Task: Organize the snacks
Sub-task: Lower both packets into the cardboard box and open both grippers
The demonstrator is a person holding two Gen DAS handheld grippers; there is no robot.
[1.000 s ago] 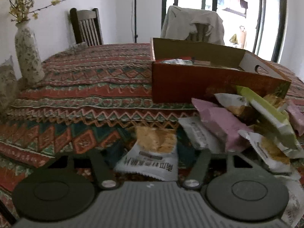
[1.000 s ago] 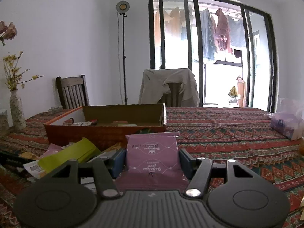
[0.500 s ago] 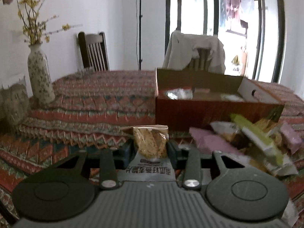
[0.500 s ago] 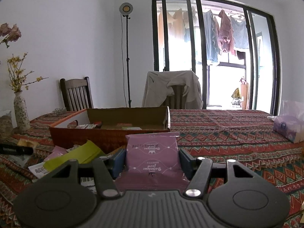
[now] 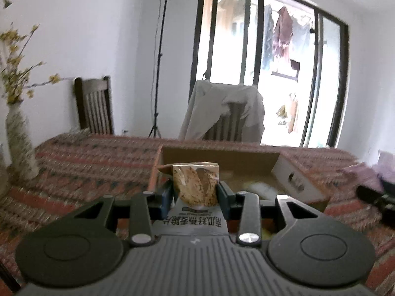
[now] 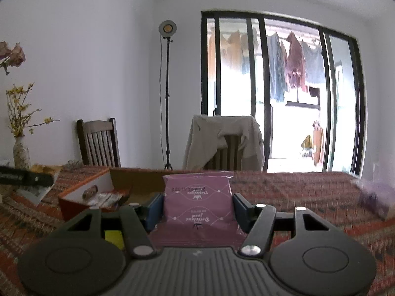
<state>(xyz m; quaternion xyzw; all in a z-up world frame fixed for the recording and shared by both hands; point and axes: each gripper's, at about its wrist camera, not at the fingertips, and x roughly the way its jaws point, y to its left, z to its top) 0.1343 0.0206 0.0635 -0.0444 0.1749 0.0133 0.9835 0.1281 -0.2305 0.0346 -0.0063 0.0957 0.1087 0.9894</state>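
My left gripper (image 5: 195,192) is shut on a white packet of brown crisp slices (image 5: 195,180). The packet hangs in the air in front of the near left corner of the open cardboard box (image 5: 222,155). My right gripper (image 6: 197,212) is shut on a purple snack packet (image 6: 197,192), held upright above the patterned tablecloth (image 6: 296,192). In the right wrist view the box (image 6: 98,187) lies to the left, with several packets inside. A yellow-green packet (image 6: 113,239) shows below the right gripper's left finger.
A flower vase (image 5: 19,145) stands at the table's left edge. Two chairs (image 5: 95,108), one draped with a cloth (image 5: 222,108), and a lamp stand (image 5: 158,74) are behind the table. A purple pack (image 6: 375,194) lies at the right.
The left gripper closed on the crisp packet and lifted it off the table towards the box. The right gripper rose with the purple packet. The loose pile dropped out of view.
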